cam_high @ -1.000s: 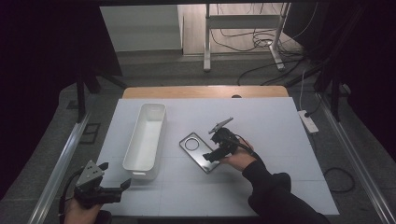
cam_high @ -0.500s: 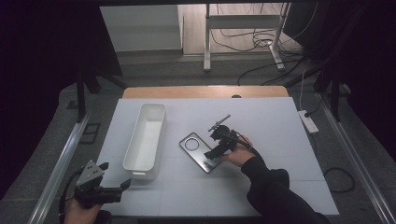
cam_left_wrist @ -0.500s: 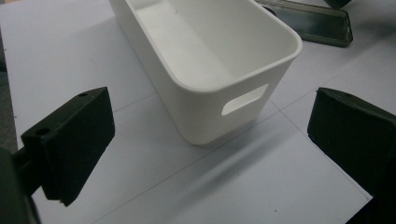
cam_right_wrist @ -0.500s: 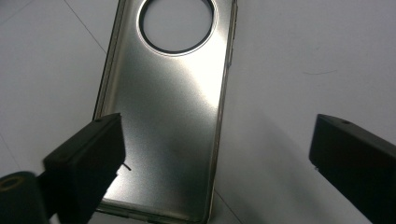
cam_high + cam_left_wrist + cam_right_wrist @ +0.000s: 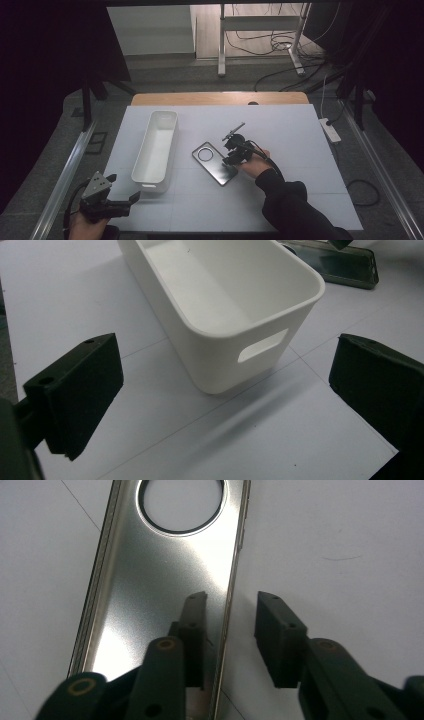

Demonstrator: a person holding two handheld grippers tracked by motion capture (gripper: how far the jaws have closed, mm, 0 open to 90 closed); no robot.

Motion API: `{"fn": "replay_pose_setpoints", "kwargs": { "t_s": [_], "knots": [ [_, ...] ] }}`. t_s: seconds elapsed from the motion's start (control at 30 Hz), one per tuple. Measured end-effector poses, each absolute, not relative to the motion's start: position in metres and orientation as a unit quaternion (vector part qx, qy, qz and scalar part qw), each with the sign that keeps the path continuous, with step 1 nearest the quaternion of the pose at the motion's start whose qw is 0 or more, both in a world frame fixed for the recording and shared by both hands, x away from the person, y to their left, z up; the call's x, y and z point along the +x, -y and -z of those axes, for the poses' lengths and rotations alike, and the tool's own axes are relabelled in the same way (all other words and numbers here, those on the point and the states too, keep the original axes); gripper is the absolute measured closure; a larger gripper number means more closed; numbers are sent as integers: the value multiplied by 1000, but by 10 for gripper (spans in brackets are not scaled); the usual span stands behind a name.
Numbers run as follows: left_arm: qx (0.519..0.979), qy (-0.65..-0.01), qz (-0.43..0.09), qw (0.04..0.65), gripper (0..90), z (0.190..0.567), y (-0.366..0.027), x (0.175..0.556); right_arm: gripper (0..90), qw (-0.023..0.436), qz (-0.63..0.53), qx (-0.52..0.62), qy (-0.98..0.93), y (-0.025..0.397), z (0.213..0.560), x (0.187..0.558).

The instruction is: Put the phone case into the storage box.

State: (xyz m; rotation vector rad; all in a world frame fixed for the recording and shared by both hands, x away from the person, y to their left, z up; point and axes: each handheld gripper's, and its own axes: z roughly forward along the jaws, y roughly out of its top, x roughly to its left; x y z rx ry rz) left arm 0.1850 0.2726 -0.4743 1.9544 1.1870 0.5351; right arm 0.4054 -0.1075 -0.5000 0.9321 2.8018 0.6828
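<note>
White table sheet [image 5: 310, 150], broad and bare. White plastic bin [image 5: 156, 145] left of centre, empty, with a handle slot in its near end. Glossy metallic phone case [image 5: 215, 163] just right of it, flat on the sheet, round camera hole at the far end. Probably light, thin, slippery, a little flexible; best pinched across one long edge. Right gripper [image 5: 230, 630] straddling that edge, one jaw over the case, one outside, gap narrow, not yet clamped. Lowered closer onto case than a second ago. Left gripper [image 5: 225, 390] wide apart, empty, near the bin's end, unchanged.
</note>
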Motion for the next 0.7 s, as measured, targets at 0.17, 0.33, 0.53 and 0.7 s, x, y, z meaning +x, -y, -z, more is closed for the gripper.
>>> {"fn": "replay_pose_setpoints", "kwargs": {
  "t_s": [0.17,0.33,0.53,0.7],
  "knots": [
    [768,-467,-209,385,18,474,-272,185,827,31,-227,308,-923,108,506,409],
    [769,-464,-212,386,20,474,-272,185,885,20,-229,319,-919,109,506,411],
    [770,-458,-212,389,16,473,-272,184,891,16,-235,326,-915,111,507,412],
    [766,-464,-205,395,15,473,-274,184,891,27,-249,325,-912,115,501,408]
  ]
}}
